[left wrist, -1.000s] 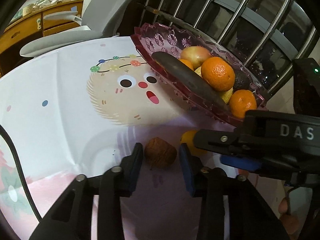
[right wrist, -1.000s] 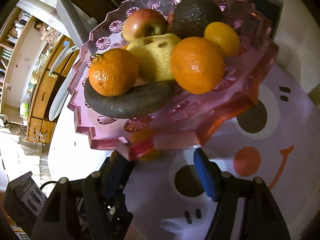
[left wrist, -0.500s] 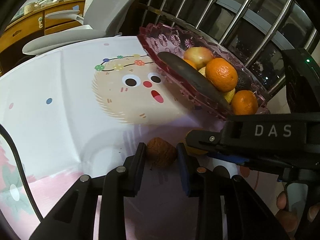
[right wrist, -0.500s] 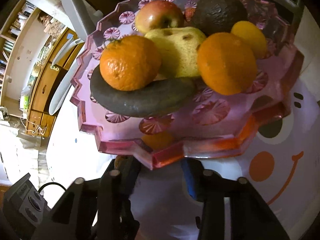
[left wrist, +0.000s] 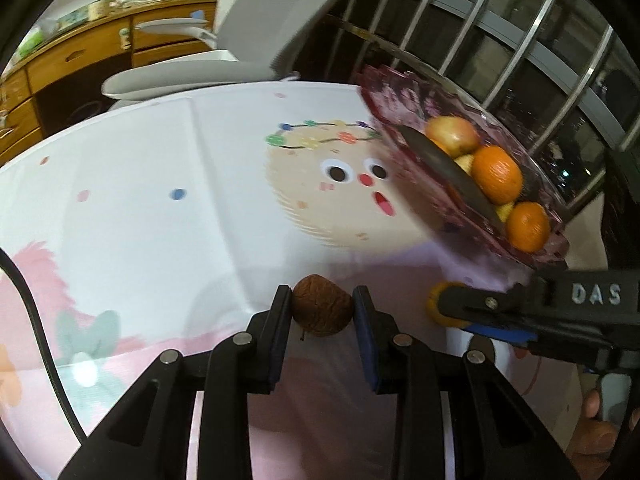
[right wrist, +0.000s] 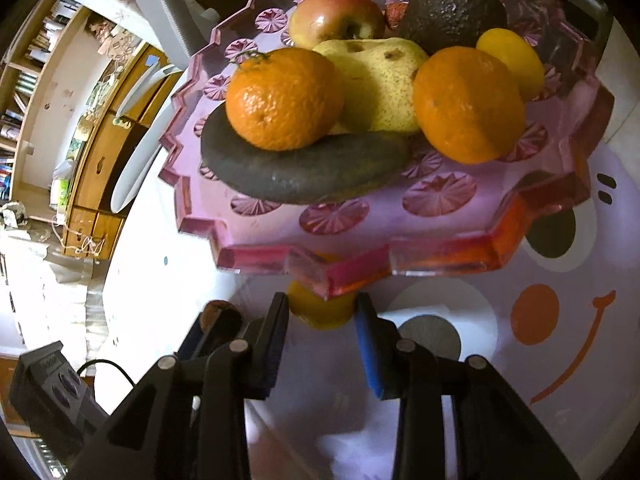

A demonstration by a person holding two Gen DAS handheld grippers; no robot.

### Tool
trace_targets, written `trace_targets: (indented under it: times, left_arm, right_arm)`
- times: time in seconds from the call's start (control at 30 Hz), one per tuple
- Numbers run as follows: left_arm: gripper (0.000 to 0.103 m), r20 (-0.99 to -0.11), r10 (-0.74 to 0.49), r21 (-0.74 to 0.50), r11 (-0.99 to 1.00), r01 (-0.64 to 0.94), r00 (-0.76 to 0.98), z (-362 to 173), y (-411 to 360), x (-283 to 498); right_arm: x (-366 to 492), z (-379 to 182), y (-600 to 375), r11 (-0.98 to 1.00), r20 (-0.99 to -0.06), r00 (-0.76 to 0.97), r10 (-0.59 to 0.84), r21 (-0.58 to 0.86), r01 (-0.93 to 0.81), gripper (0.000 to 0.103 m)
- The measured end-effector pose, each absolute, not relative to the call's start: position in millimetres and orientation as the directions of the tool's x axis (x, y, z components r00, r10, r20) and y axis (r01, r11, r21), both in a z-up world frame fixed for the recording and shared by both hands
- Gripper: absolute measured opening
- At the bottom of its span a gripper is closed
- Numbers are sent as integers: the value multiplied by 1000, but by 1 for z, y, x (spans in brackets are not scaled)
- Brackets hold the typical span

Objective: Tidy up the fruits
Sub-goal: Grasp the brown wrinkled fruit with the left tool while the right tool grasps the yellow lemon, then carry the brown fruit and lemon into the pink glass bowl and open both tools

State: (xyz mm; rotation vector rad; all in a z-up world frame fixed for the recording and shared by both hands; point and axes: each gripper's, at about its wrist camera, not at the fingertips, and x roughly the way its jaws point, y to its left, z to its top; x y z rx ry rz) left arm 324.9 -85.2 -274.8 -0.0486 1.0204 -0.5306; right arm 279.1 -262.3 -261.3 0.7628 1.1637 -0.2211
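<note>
Far left in your left wrist view, the cartoon tablecloth (left wrist: 160,184) spreads pale and wide. Your left gripper (left wrist: 322,312) is clamped on a brown walnut (left wrist: 322,310), both pads pressing its sides just above the cloth. Further right, your right gripper (left wrist: 472,312) reaches in from the side, pinching a small yellow-orange fruit (left wrist: 434,304) that sits on the cloth below the pink glass bowl (left wrist: 384,92). Over to the right wrist view: your right gripper (right wrist: 322,312) is squeezed onto that yellow fruit (right wrist: 320,314), tucked right under the bowl's rim (right wrist: 260,256). Up in the bowl, left to right: a dark elongated fruit (right wrist: 296,168), a mandarin (right wrist: 280,98), an apple (right wrist: 334,16), a pear (right wrist: 376,84), an avocado (right wrist: 448,12), a second mandarin (right wrist: 466,104), a small yellow fruit (right wrist: 510,60)
</note>
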Motion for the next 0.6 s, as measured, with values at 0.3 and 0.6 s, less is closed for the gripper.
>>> trace_targets:
  times: [0.3,0.6]
  left_arm:
    - [29,-805,-386,-258,911,320,450,-247,-70,327]
    - [29,-833,-355,-245,925,292,424,-216,-95,316]
  right_arm:
    - [260,-251,-265,740,-869,415,269,462,488,34]
    - [242,-232,-273,742,-829,425,363,533,407,34]
